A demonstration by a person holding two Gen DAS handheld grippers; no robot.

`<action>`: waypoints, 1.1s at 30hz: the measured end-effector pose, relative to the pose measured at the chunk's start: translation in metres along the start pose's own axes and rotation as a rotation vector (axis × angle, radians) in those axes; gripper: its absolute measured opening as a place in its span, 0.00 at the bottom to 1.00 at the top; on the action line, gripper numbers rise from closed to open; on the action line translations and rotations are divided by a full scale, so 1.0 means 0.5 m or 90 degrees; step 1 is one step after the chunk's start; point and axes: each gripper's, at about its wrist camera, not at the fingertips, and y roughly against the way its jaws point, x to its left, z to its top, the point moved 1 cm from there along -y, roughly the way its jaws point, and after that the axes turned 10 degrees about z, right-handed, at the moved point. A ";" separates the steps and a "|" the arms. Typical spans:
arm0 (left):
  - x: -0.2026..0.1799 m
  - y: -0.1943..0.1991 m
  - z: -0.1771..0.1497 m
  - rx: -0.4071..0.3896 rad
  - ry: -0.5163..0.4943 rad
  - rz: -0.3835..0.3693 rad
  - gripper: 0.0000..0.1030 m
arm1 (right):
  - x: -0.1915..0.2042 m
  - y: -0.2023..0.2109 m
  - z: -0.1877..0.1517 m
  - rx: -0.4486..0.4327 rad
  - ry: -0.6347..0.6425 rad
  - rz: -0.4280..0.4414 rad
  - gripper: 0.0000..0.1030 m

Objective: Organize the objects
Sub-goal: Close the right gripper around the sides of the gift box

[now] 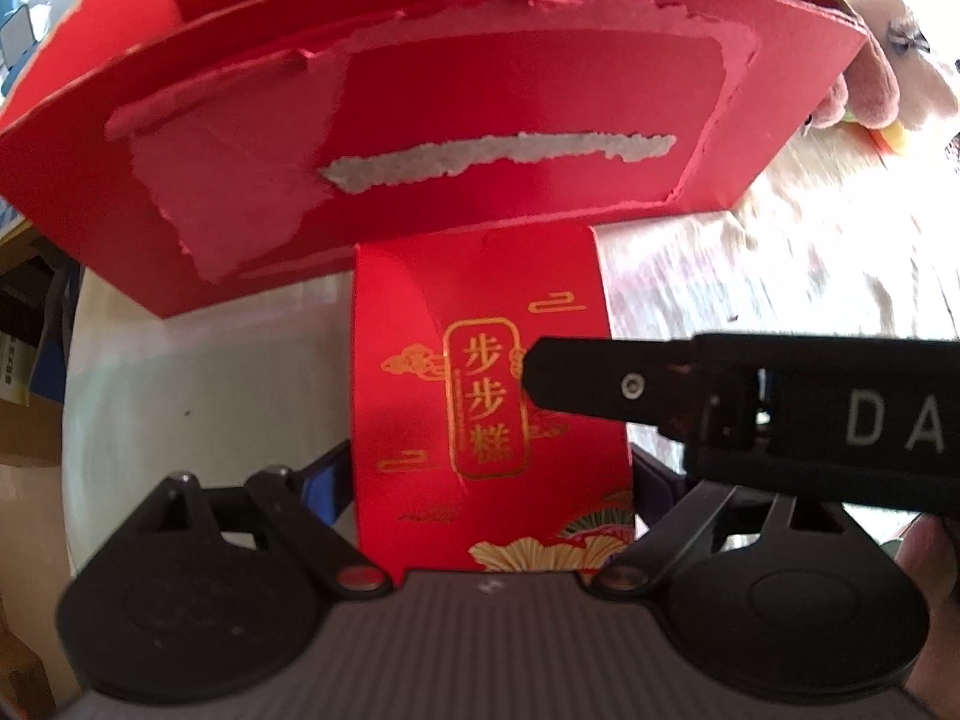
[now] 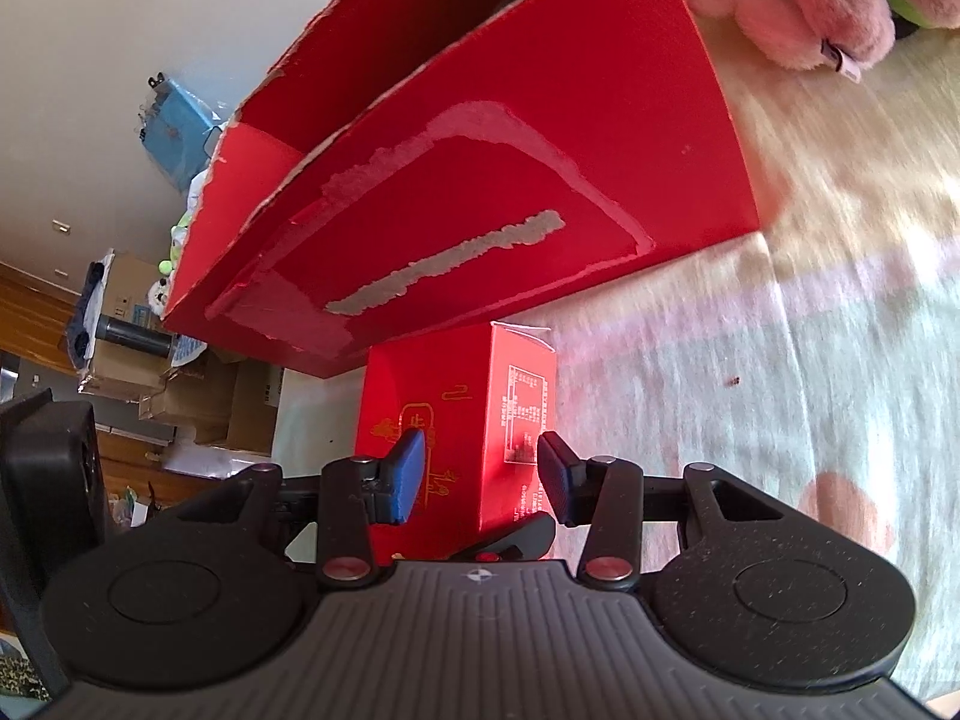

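- Left gripper point(image 1: 492, 468): the small red box point(image 1: 486, 396) fills the gap between its fingers. The pads themselves are hidden behind the box sides, so contact is inferred, not seen; I read the jaws as closed on the box.
- Right gripper point(image 2: 480, 474): jaws parted, blue pads point(image 2: 408, 480) either side of the same small red box point(image 2: 456, 438), with clear daylight between pads and box. Not gripping.
- Left view only: one black finger of the right gripper point(image 1: 576, 381) crosses in from the right, its tip over the gold label on the box front. Touching or just in front: cannot tell.
- Box position: held upright near both cameras, its top edge just below the large red carton point(image 1: 420, 138). Whether it rests on the bedsheet point(image 2: 750, 390) is not visible.
- Step, as judged: a two-gripper handover or joint steadying of the small box, ahead of placing it in the carton.
- Next move calls for: the right jaws to close squarely on the box sides before the left lets go, then a lift high enough to clear the carton's near wall.
- Right view only: the printed side panel of the box; the open carton top with its torn rim; a pink plush toy point(image 2: 798, 0) beyond; cluttered shelves far left.
- Left view only: the gold characters on the box front; the torn patches on the carton face.
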 end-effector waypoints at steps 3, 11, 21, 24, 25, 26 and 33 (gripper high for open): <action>-0.007 -0.004 0.003 0.001 -0.010 -0.002 0.87 | -0.003 0.000 0.001 -0.001 -0.005 -0.002 0.45; -0.011 -0.007 0.000 0.004 -0.023 -0.010 0.86 | 0.000 -0.019 0.003 0.014 -0.006 -0.003 0.45; 0.001 0.000 0.000 0.005 -0.025 -0.024 0.86 | 0.003 -0.030 0.012 0.023 -0.006 -0.011 0.47; 0.014 0.009 -0.001 0.003 -0.021 -0.033 0.88 | 0.001 -0.033 0.014 0.025 -0.012 -0.011 0.49; 0.016 0.011 0.000 0.002 -0.021 -0.031 0.88 | 0.001 -0.033 0.014 0.026 -0.012 -0.012 0.50; 0.019 0.010 0.002 0.003 -0.022 -0.031 0.88 | 0.002 -0.034 0.014 0.027 -0.010 -0.013 0.50; 0.022 0.009 0.004 0.009 -0.029 -0.029 0.88 | 0.004 -0.036 0.015 0.032 -0.004 -0.016 0.52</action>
